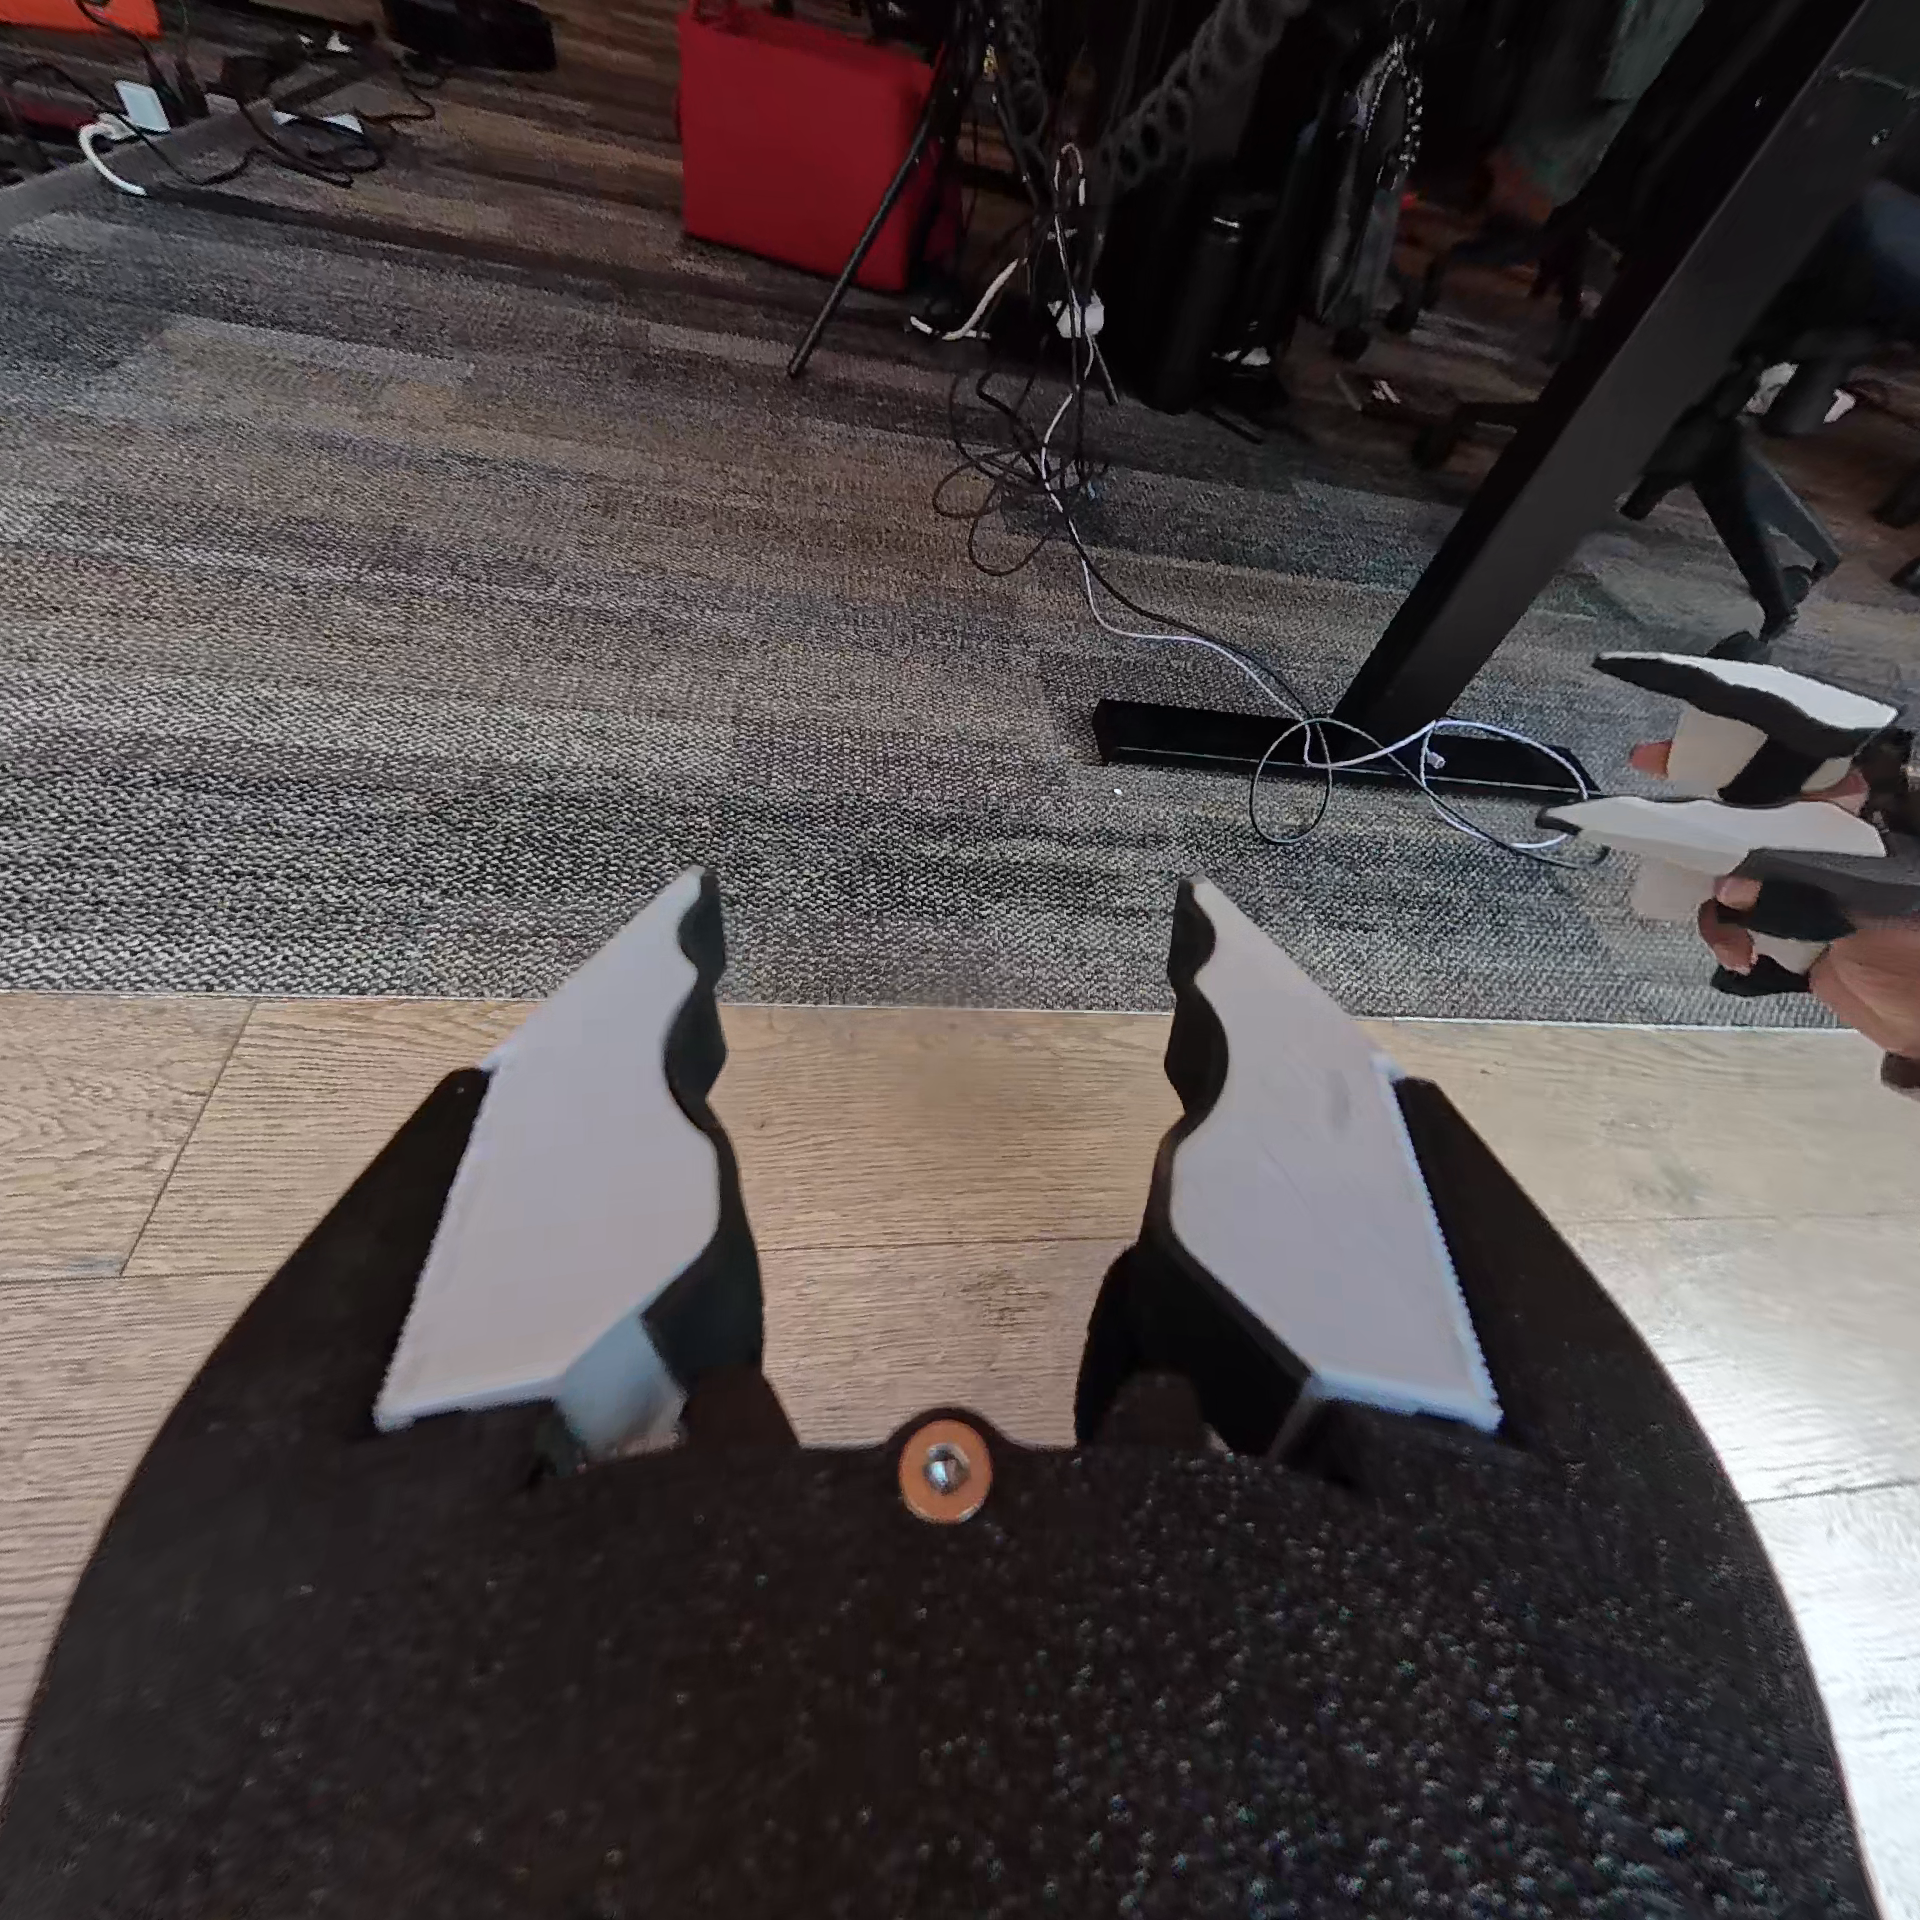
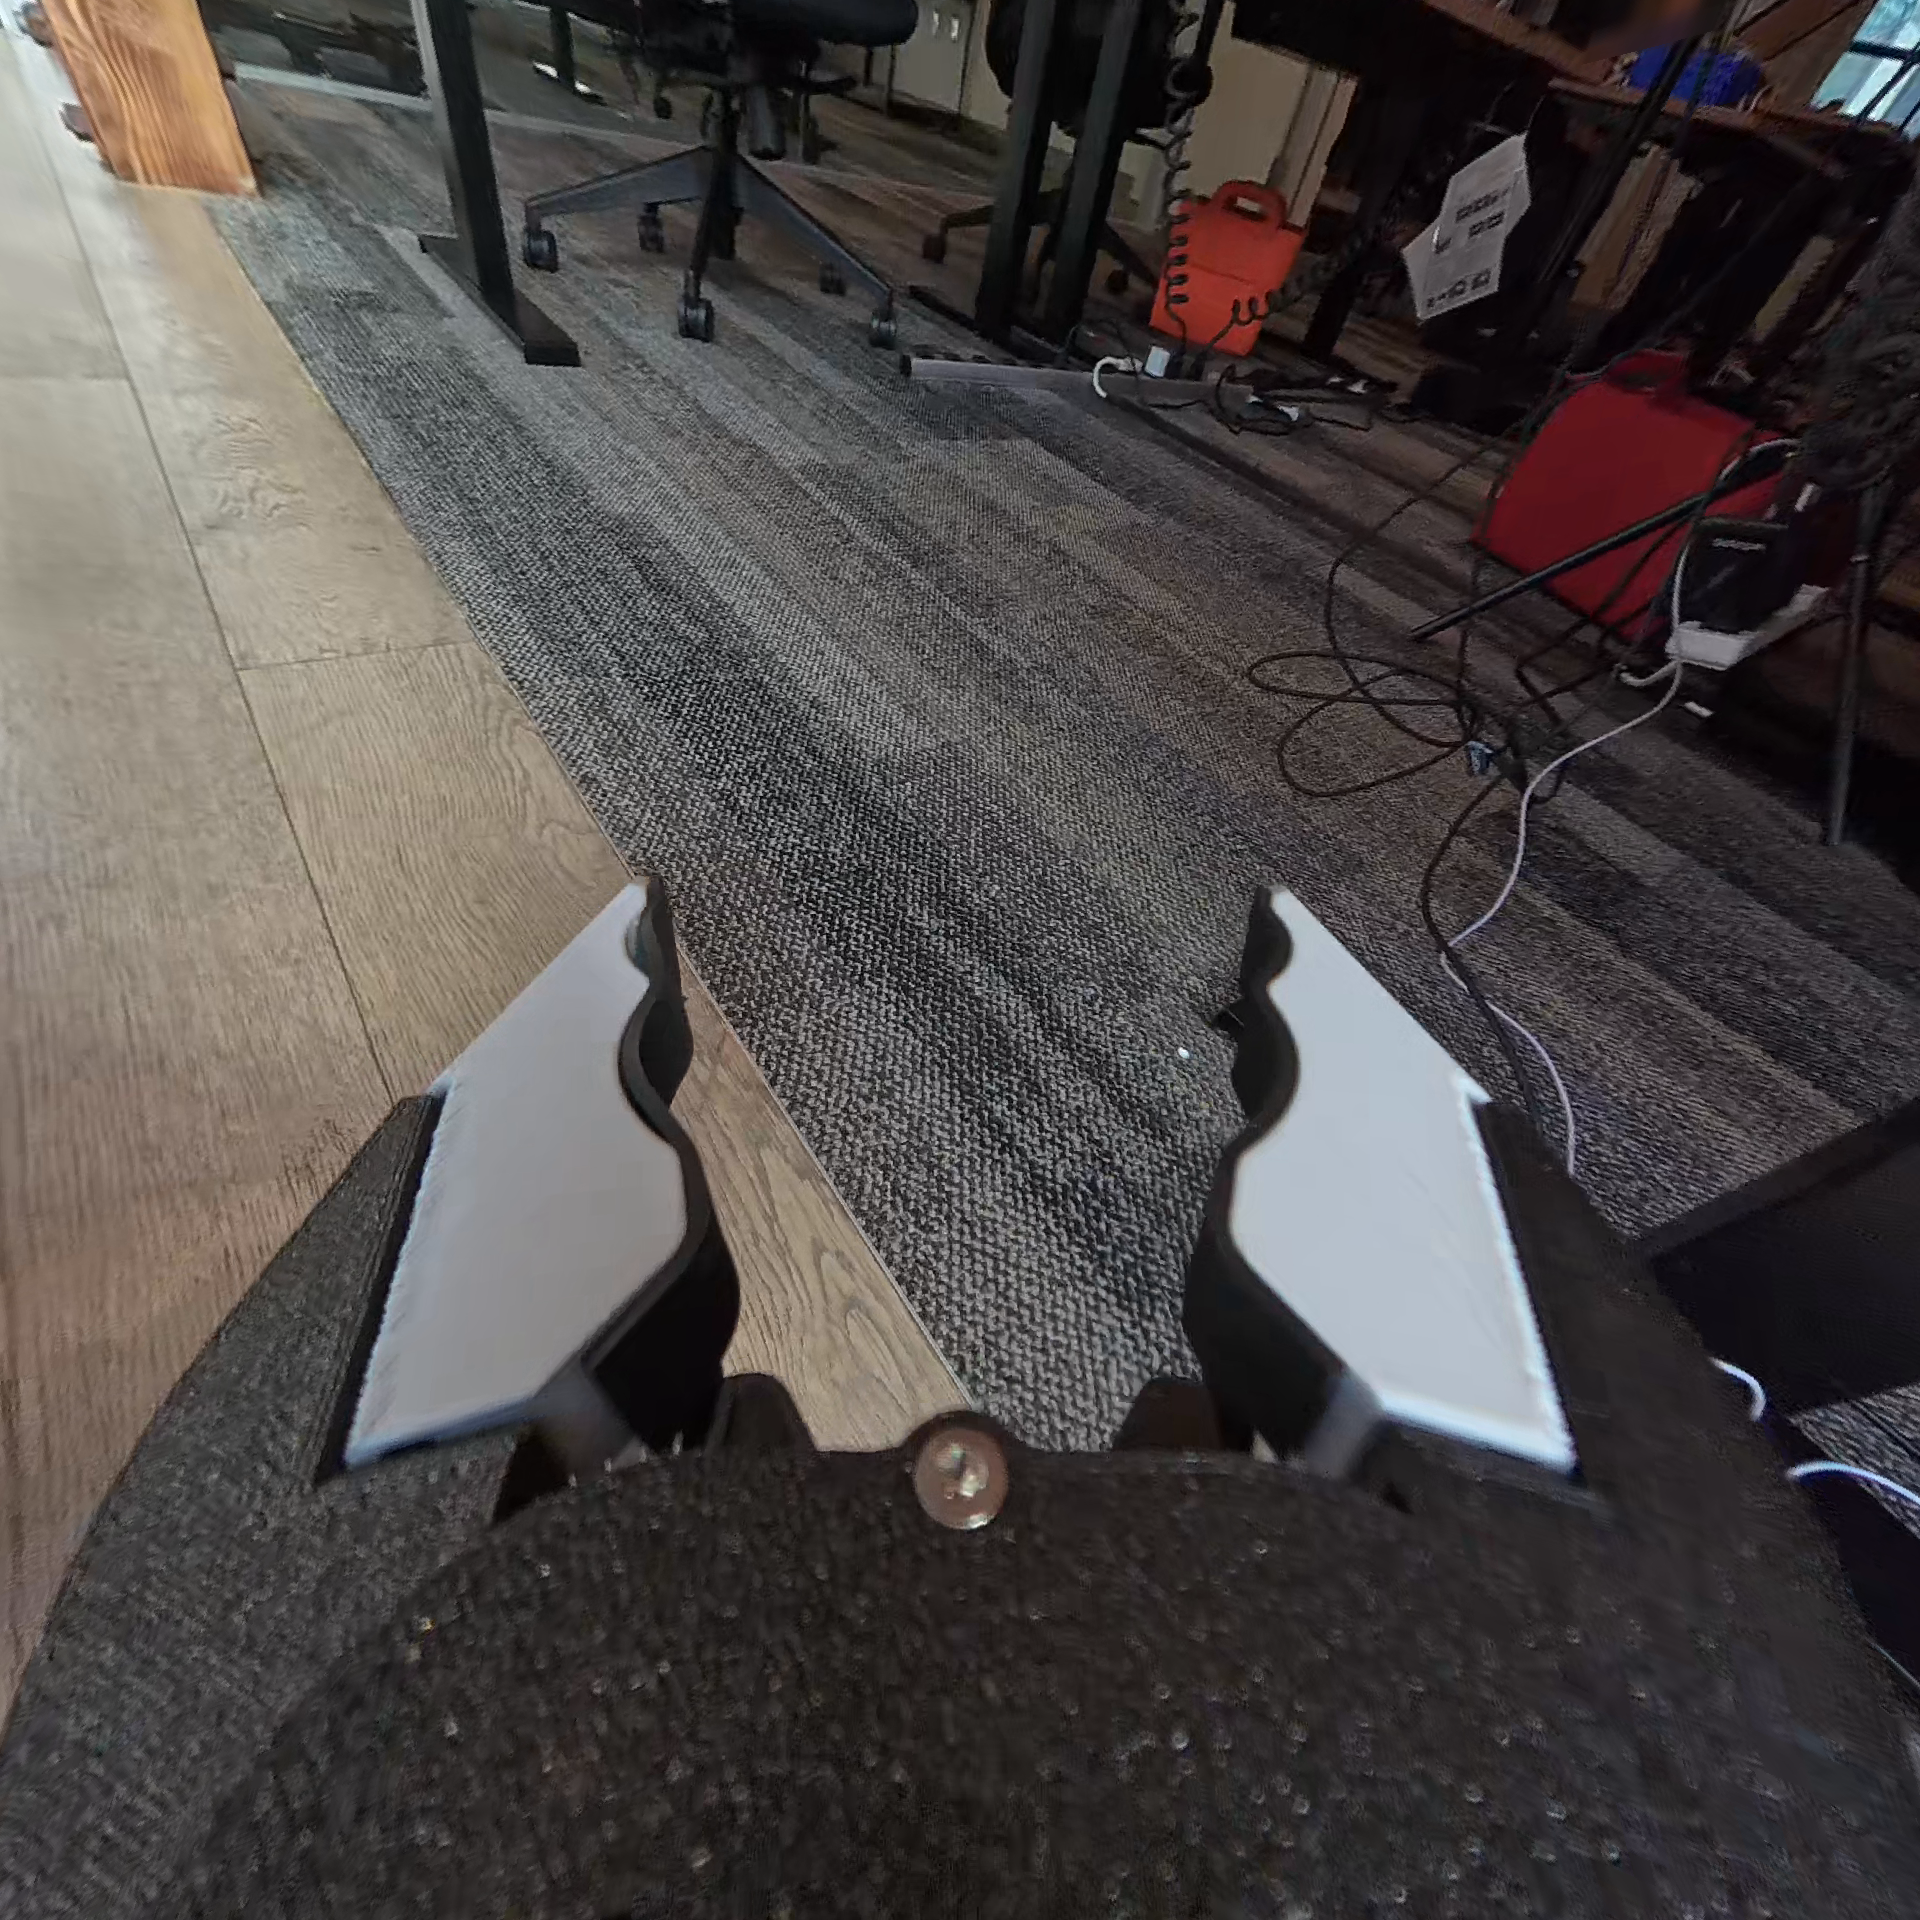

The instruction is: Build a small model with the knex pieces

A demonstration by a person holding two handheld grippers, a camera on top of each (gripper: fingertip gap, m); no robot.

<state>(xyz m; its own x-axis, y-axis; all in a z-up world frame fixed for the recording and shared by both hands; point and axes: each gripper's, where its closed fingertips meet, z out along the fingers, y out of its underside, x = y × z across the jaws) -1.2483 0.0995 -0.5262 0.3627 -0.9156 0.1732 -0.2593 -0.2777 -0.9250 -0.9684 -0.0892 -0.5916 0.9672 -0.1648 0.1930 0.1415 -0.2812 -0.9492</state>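
Left gripper [image 1: 945, 883]: jaws wide apart, nothing between them. It hangs over the seam where wood floor [image 1: 935, 1143] meets grey carpet [image 1: 416, 623], fingertips just past the seam, touching nothing.

Right gripper [image 2: 956, 894]: also spread wide, empty. It sits over the same seam, which runs diagonally from lower centre to upper left in its view; wood floor [image 2: 208, 831] on the left, carpet [image 2: 935, 675] centre and right.

The right gripper also shows at the right edge of the left wrist view [image 1: 1579, 743] (turned on its side, fingers pointing left), with a hand [image 1: 1849, 966] on its grip. Its fingers look parted there too.

Around it:
- black desk leg [image 1: 1621, 395] upper right of the left wrist view, its foot on the carpet, loose cables [image 1: 1049, 488] tangled beside it
- red box [image 1: 800, 135] top centre of the left view, at right [image 2: 1600, 488] in the right view
- office chair [image 2: 727, 187] top centre of the right view, orange bag [image 2: 1226, 260] to its right
- tripod leg [image 1: 862, 239] crossing the red box

Neither gripper is close to any of these.
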